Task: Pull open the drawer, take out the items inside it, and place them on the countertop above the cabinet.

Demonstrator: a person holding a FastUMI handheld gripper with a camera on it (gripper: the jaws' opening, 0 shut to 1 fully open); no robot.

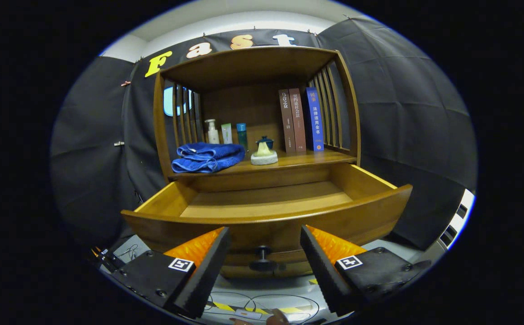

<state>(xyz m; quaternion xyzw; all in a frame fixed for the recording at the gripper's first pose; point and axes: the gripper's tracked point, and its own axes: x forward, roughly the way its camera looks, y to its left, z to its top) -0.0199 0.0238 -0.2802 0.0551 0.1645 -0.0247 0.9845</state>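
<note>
Evidently the drawer (266, 205) has been drawn well out of the cabinet (257, 113), and its visible floor is bare wood. On the countertop (307, 159) above it a folded blue towel (208, 158) and a small lidded pot on a pale base (264, 151) are set near the front edge — likely the items lifted out, though that is only judged. Bottles (226, 133) and books (301, 119) are ranged further back. The gripper (265, 253) is held with fingers spread wide and nothing between them but the drawer knob (262, 258), which is not touched. The drawer's near inside corners are hidden behind its front panel — whether anything remains there cannot be told.
</note>
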